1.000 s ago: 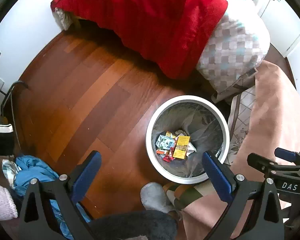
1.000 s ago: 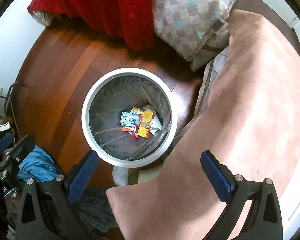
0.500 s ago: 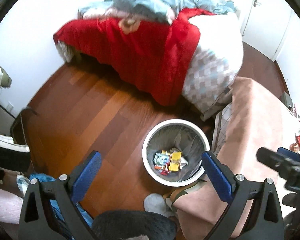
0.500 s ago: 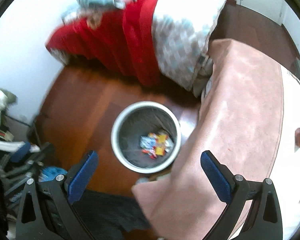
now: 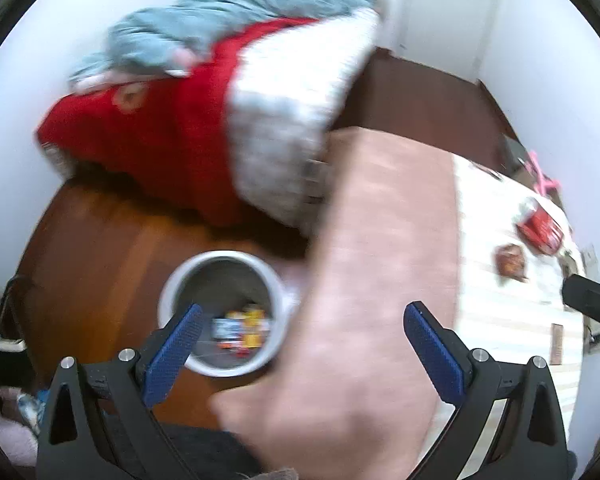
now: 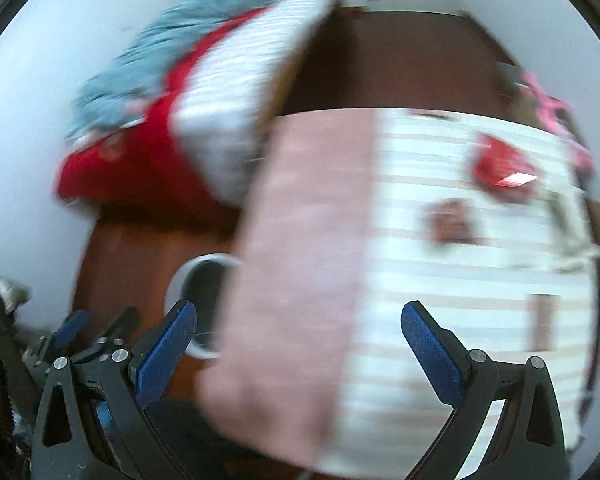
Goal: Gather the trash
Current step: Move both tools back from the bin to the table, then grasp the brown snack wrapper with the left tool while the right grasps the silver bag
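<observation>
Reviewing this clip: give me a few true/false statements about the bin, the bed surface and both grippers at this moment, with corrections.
1. The white bin already holds colourful wrappers. True.
2. The left gripper is shut on a wrapper. False: its jaws stand wide apart, empty.
3. A red packet lies on the striped sheet. True.
4. The bin stands on top of the pink blanket. False: it stands on the wooden floor beside it.
5. The right gripper is open. True.
</observation>
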Motion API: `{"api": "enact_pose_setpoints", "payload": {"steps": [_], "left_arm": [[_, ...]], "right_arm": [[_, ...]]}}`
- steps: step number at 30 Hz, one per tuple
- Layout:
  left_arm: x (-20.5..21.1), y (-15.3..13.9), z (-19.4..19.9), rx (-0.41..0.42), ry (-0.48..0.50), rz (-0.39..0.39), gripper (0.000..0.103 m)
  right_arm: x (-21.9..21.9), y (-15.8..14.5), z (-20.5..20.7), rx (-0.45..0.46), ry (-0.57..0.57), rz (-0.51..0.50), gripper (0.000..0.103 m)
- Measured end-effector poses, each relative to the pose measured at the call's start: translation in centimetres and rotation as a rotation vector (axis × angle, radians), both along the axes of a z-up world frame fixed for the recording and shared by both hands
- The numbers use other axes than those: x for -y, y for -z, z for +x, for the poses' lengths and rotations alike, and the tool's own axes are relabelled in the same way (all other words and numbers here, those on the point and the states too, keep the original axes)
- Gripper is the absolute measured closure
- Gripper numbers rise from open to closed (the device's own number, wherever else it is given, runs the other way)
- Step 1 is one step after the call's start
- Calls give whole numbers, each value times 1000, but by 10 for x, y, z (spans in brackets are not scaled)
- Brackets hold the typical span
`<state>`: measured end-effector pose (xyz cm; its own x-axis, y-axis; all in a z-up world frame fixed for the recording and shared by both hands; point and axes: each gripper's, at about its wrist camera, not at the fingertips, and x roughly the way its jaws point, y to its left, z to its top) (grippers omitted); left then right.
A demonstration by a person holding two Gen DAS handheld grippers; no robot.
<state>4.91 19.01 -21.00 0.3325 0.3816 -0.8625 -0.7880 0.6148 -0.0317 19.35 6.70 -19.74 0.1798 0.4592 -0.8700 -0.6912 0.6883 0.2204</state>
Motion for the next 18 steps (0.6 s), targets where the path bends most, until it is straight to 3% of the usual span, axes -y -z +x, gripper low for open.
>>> {"api": "enact_pose_setpoints", "payload": {"steps": [4, 9, 14, 16, 18], "left_arm": [[26, 30, 86, 9, 81, -130, 1], [50, 69, 190, 26, 141, -338, 1], [74, 98, 255, -14, 182, -416, 1], [77, 107, 270, -22, 182, -424, 7], [83, 114, 281, -41, 188, -415, 25]], "right_arm": [[66, 20, 91, 41, 165, -111, 0], [129, 54, 195, 14, 311, -188, 0], [161, 82, 260, -33, 367, -201, 0], [167, 94, 281, -49, 378, -195, 0], [170, 104, 296, -58, 385, -195, 0]]}}
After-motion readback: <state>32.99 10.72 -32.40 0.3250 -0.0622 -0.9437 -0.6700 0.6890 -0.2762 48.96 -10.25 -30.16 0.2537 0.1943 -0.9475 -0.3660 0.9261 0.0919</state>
